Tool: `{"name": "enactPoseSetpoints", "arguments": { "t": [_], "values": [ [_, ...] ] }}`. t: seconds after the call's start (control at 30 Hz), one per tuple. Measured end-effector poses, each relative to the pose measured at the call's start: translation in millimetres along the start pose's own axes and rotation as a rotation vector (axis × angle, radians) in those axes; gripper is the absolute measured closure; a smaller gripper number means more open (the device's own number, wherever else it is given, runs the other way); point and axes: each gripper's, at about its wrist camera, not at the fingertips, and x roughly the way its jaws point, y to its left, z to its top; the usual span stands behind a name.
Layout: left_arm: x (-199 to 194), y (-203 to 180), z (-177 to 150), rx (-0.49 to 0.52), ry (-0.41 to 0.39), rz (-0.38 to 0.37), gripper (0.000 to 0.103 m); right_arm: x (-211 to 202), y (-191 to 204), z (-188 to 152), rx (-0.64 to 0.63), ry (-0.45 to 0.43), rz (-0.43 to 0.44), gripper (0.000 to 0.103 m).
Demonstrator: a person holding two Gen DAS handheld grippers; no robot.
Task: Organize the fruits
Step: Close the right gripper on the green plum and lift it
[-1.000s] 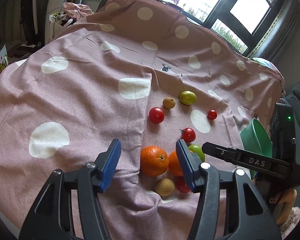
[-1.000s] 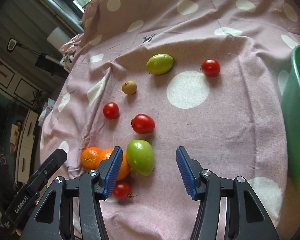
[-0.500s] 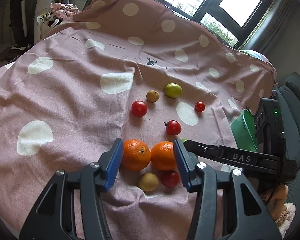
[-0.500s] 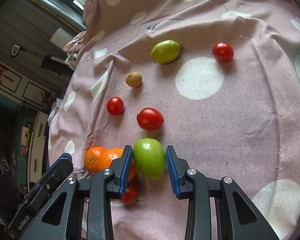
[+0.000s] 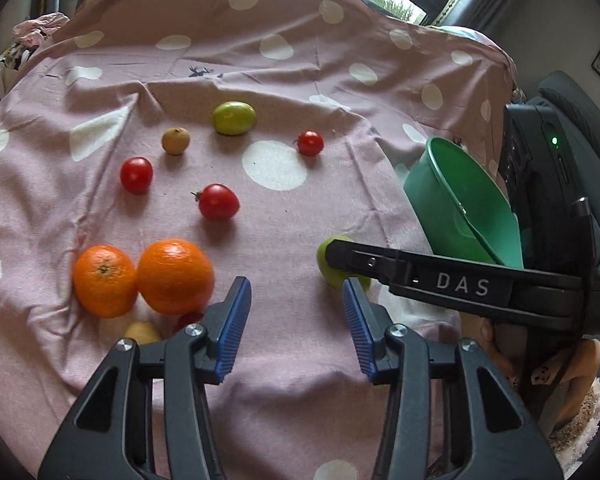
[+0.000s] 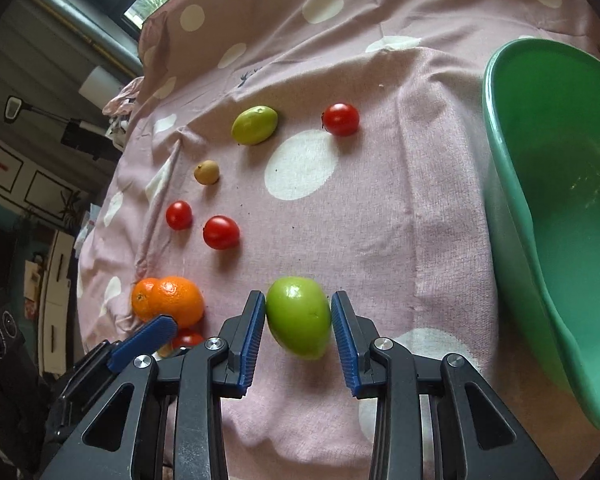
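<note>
My right gripper (image 6: 298,316) is shut on a green fruit (image 6: 299,317) and holds it above the pink dotted cloth (image 6: 380,200); it also shows in the left wrist view (image 5: 328,272), behind the right gripper's finger (image 5: 420,272). The green bowl (image 6: 512,184) stands to its right. My left gripper (image 5: 296,312) is open and empty, just right of two oranges (image 5: 175,276). Three red tomatoes (image 5: 219,201), a second green fruit (image 5: 234,118) and a small brown fruit (image 5: 175,141) lie farther back. A small red fruit (image 5: 188,318) and a yellowish one (image 5: 142,332) lie near the oranges.
The cloth-covered table drops off at the front edge. The green bowl (image 5: 460,208) sits at the table's right edge, with a dark chair (image 5: 572,128) behind it. Windows are at the back.
My right gripper closed on the green fruit, lifted it and carried it right toward the bowl. My left gripper moved right, off the oranges, staying open.
</note>
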Motion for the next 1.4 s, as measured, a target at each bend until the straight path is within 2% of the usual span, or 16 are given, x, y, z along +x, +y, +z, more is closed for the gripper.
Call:
{"name": "enactPoseSetpoints", "arguments": {
  "t": [0.1,0.27,0.43,0.53,0.6,0.7,0.83,1.0,1.4],
  "values": [
    [7.5,-2.6,0.1,-0.014,0.026,-0.014,0.057,1.8,-2.2,0.2,-0.002,0.007,-0.020,0.067],
    [15.4,-11.4,2.3,-0.031,0.049,-0.048,0.057,-2.4,-7.3,2.7,0.010,-0.005,0.002,0.067],
    [27.9,-18.2,2.6,-0.020,0.078,-0.031,0.057,-2.4,-9.3,3.2,0.016,-0.007,0.028,0.067],
    [34.2,-14.1,4.6,-0.042,0.087,-0.024,0.061,3.3,-10.1,3.5,0.033,0.014,0.080,0.067],
    [37.4,-13.6,5.2,-0.040,0.096,-0.024,0.068,6.4,-9.2,3.6,0.036,0.021,0.091,0.067],
    [41.3,-14.2,4.4,-0.028,0.096,0.001,0.068,11.4,-7.4,3.9,0.041,0.035,0.125,0.073],
    [41.1,-13.2,5.5,-0.039,0.095,-0.003,0.069,10.8,-4.6,4.1,0.036,0.029,0.116,0.073],
    [31.9,-20.2,8.3,-0.024,0.060,0.004,0.069,4.0,-3.6,3.9,0.031,0.006,0.115,0.073],
    [-0.2,-52.2,23.7,0.044,-0.046,-0.002,0.069,-47.0,2.1,3.4,-0.014,-0.139,0.135,0.073]
  ]
}}
